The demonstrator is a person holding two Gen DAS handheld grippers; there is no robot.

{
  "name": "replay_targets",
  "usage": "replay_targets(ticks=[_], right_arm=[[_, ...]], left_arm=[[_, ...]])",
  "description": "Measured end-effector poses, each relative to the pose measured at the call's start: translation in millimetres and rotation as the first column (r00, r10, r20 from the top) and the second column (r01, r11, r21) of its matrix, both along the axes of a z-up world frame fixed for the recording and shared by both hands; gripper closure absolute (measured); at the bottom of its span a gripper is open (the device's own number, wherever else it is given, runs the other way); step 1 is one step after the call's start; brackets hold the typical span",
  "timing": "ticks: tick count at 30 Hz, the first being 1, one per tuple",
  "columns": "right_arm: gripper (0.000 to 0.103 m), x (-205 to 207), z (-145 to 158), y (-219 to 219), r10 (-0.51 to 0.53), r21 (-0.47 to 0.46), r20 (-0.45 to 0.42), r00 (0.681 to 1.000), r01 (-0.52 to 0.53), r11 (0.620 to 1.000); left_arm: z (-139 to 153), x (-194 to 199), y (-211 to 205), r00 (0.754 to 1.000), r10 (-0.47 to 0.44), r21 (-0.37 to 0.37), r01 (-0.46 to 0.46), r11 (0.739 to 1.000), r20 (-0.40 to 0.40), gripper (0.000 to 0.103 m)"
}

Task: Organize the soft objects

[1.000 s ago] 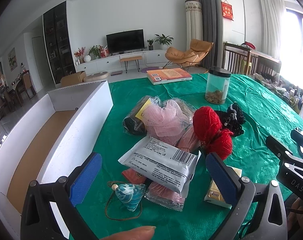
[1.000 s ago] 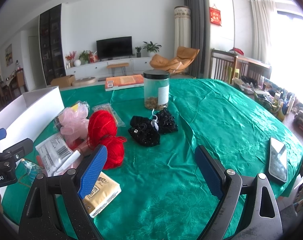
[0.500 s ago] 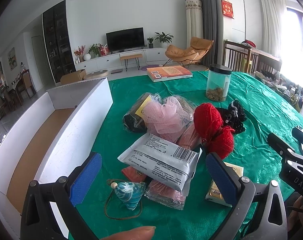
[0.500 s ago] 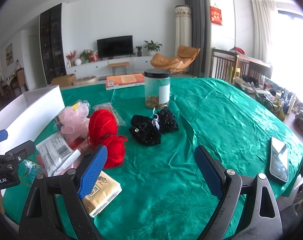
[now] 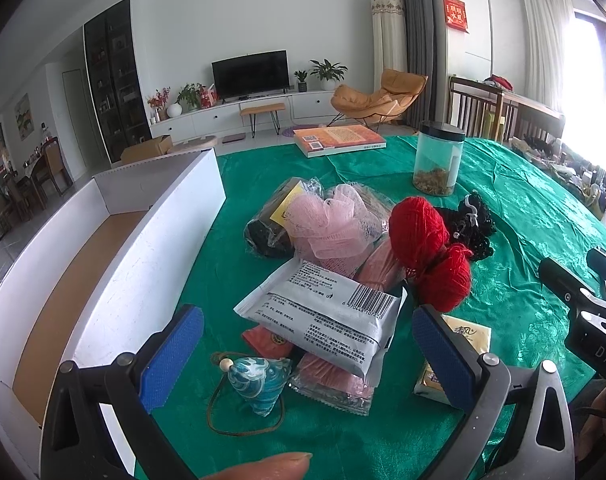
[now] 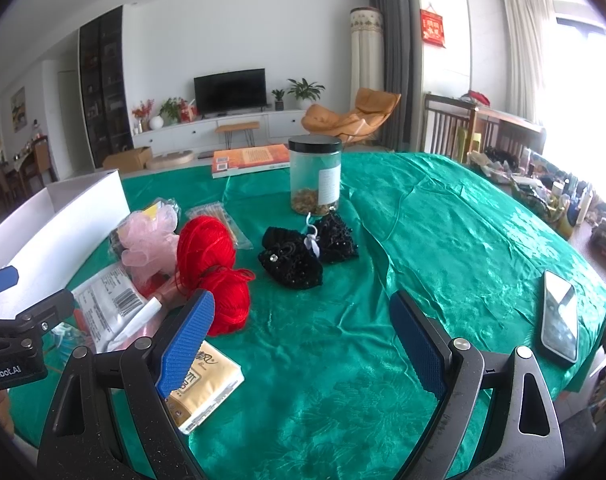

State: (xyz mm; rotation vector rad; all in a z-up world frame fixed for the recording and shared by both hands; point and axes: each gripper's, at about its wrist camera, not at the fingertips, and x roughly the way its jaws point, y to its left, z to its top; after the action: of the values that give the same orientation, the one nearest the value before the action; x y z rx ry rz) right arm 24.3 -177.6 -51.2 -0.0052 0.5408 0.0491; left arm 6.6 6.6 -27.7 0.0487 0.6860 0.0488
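Both sets of jaws stood wide apart with nothing between their blue pads. At the bottom of the left wrist view, the left gripper [image 5: 307, 344] hung above a small teal pouch [image 5: 259, 380] on a brown cord and a grey barcoded packet [image 5: 323, 316], which lay on pink and orange packets. At the bottom of the right wrist view, the right gripper [image 6: 303, 340] hung over bare green cloth on the surface [image 6: 443, 240], with a yellow tissue pack [image 6: 207, 384] just beside its left pad.

Farther up, toward the middle of the left view, two red yarn balls [image 5: 431, 248] touched each other, beside a pink mesh puff [image 5: 331, 224] resting on a dark bagged item [image 5: 269, 232]. Black beaded pieces [image 6: 303, 252] lay right of the yarn, near the centre of the right view. A white box [image 5: 123, 264] with a brown floor filled the left side of the left view. A phone [image 6: 559, 320] lay at the right edge of the right view, well apart from the pile.

Beyond stood a clear jar [image 6: 315, 176] with a black lid, and behind it an orange book [image 6: 251, 158].
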Motion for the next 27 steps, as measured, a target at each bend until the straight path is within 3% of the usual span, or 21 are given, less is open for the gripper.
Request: replay_targets(ticks=[22, 27], right_arm=[[0.012, 0, -4, 1, 0.003, 0.006, -0.015, 1.000, -0.003, 1.000], [0.012, 9, -11, -20, -0.025, 0.121, -0.066, 0.997, 0.033, 0.992]], left_arm=[[-10, 4, -1, 0.999, 0.001, 0.010, 0.000, 1.000, -0.034, 0.000], [-14, 4, -1, 0.999, 0.001, 0.012, -0.001, 1.000, -0.051, 0.000]])
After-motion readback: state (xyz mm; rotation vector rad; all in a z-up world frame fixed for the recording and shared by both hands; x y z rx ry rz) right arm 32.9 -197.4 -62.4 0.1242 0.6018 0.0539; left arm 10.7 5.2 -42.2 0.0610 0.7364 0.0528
